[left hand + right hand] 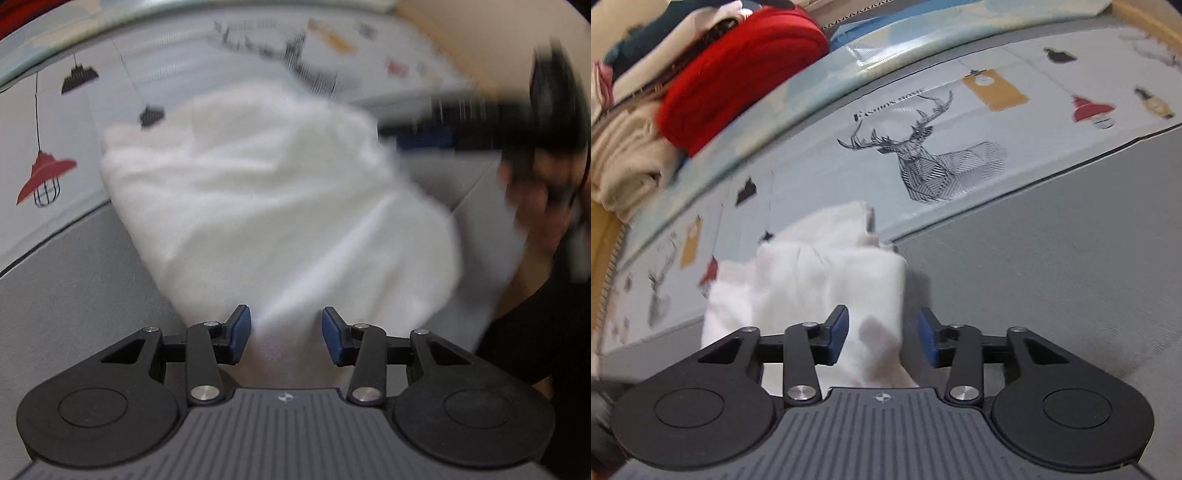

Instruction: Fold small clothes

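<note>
A white garment (273, 192), soft and partly folded, is lying on a grey mat (74, 295) printed with hanging lamps and a line-drawn deer (923, 162), and it is sitting just in front of both grippers. The left gripper (286, 338) is hovering at the near edge of the cloth with its blue-padded fingers (240, 334) spread wide; cloth is showing in the gap between them, but nothing is being pinched. The right gripper (882, 338) is likewise standing wide open over the near right corner of the garment, which in its view is showing a folded panel doubled over a lower layer, with a thicker hem or collar at the far end. Whether either pad is brushing the fabric cannot be told. In the left view the right gripper is appearing at the far right as a dark blur in a person's hand. To do this step well, it would probably help to take a clean edge rather than bunched layers, keep both grips level, and lay the fold flat so the sides line up. A heap of red and beige clothes (713, 81) is waiting at the far left.
</note>
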Tool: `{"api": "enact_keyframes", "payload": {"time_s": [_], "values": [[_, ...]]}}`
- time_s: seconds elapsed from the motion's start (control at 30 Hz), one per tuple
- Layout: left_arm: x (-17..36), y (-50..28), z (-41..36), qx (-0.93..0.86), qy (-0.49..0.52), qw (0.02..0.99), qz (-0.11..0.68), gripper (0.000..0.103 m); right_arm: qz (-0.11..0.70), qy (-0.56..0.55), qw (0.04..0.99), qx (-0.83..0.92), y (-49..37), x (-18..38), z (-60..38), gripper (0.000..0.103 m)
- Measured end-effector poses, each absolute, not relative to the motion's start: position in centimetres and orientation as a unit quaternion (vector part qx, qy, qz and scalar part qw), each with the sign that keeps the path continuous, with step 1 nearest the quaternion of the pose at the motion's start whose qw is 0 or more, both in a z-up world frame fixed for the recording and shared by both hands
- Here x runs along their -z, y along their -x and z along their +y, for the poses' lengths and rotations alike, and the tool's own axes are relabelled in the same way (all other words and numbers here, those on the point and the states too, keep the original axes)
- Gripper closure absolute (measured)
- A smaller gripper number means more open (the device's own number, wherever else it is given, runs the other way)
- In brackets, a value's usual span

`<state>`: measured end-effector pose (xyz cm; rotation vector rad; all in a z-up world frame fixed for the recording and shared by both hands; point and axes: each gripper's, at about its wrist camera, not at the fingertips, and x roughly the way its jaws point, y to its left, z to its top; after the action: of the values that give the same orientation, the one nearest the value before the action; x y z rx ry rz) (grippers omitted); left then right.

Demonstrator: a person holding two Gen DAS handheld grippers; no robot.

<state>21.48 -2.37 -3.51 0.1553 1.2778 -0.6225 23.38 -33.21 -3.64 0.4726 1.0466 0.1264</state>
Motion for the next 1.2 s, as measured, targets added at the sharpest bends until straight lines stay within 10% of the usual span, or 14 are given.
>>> {"api": "enact_keyframes", "payload": {"time_s": [0.1,0.17,0.4,0.63,0.77,0.97,1.07,1.2], "values": [[4.4,-21.6,-2.8,0.275,-0.090,0.752,0.592,0.056,0.519,-0.269,0.810,-0.049,-25.9,6.2,-33.8,0.058],[4.4,-21.8,-2.6,0.274,-0.080,0.752,0.595,0.056,0.515,-0.287,0.805,-0.054,-26.9,6.7,-33.6,0.098],[4.4,-22.3,-2.3,0.279,-0.075,0.750,0.595,0.056,0.449,-0.172,0.875,-0.051,-30.1,2.6,-30.5,0.103],[1.4,-24.0,-0.2,0.276,0.010,0.778,0.564,0.056,0.470,-0.153,0.868,-0.056,-26.6,1.3,-32.5,0.094],[0.4,-24.8,1.3,0.251,0.048,0.798,0.546,0.056,0.493,-0.180,0.842,-0.124,-21.0,1.5,-32.7,0.053],[-0.2,-24.6,0.7,0.243,0.050,0.805,0.538,0.056,0.526,-0.193,0.813,-0.159,-14.8,5.0,-31.4,0.052],[-0.1,-24.6,1.0,0.233,0.055,0.811,0.534,0.056,0.529,-0.200,0.809,-0.160,-13.7,6.4,-31.1,0.091],[0.0,-25.5,1.6,0.208,0.073,0.823,0.523,0.056,0.481,-0.202,0.830,-0.197,-12.5,3.6,-31.7,0.096]]}}
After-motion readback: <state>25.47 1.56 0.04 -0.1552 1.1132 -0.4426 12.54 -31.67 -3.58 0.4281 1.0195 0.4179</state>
